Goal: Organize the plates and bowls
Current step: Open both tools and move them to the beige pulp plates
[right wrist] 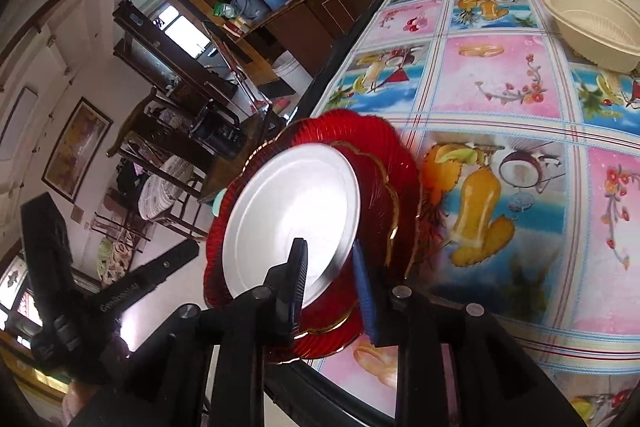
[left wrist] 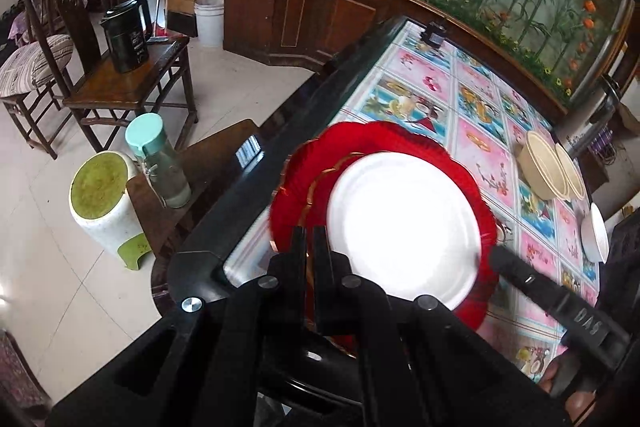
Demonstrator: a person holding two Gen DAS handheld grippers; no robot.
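Red glass plates [left wrist: 320, 163], gold-edged and stacked, carry a white plate [left wrist: 404, 227] at the centre of both views, by the table [left wrist: 476, 147] edge. We see the left gripper [left wrist: 308, 239] clamped on the red rim. The right gripper [right wrist: 330, 259] stands parted, the white plate's edge between its fingers, unpressed. Cream bowls [left wrist: 548, 167] sit at right, well apart.

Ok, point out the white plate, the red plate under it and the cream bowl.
white plate [left wrist: 404, 227], left wrist view, its flat centre.
red plate [left wrist: 316, 151], left wrist view, the ribbed rim beyond the white plate.
cream bowl [right wrist: 592, 23], right wrist view, its inside wall.
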